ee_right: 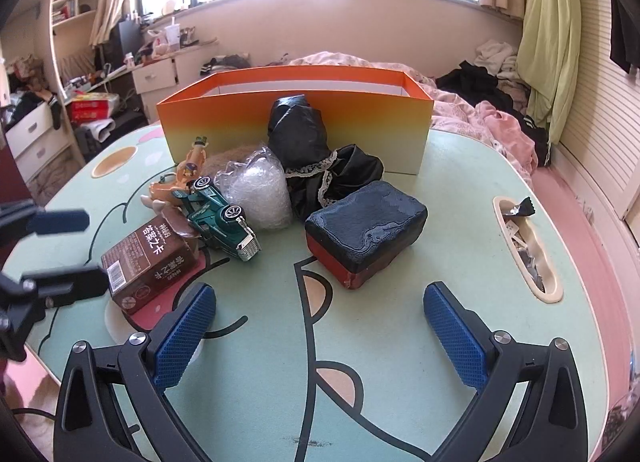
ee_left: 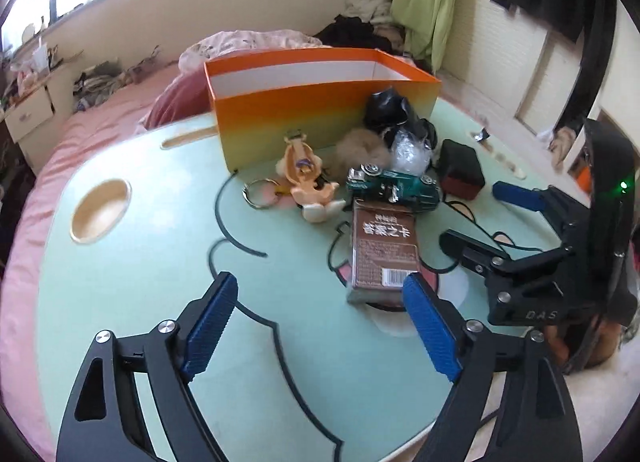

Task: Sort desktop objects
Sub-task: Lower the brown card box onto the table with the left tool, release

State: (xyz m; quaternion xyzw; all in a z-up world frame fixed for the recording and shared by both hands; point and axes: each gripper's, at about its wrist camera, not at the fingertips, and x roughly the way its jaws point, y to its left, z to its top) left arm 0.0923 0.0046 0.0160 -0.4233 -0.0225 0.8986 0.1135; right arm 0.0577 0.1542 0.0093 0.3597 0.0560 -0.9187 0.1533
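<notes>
Across the green worktop (ee_right: 400, 342) we see, left to right, a brown card box (ee_right: 150, 262), a figure (ee_right: 186, 178), a green toy car (ee_right: 220, 218), a clear bag (ee_right: 256, 190), black cloth (ee_right: 304, 142) and a dark case (ee_right: 366, 230), all in front of the orange box (ee_right: 296, 118) (its top open). Our left gripper (ee_left: 320, 338) hovers with jaws spread wide and empty just short of the card box. Our right gripper (ee_right: 320, 342) is likewise wide apart and empty, near the case.

Ahead of the jaws, the orange box (ee_right: 296, 118) hides its inside; the fluffy brown thing (ee_left: 362, 148) is half-covered.
</notes>
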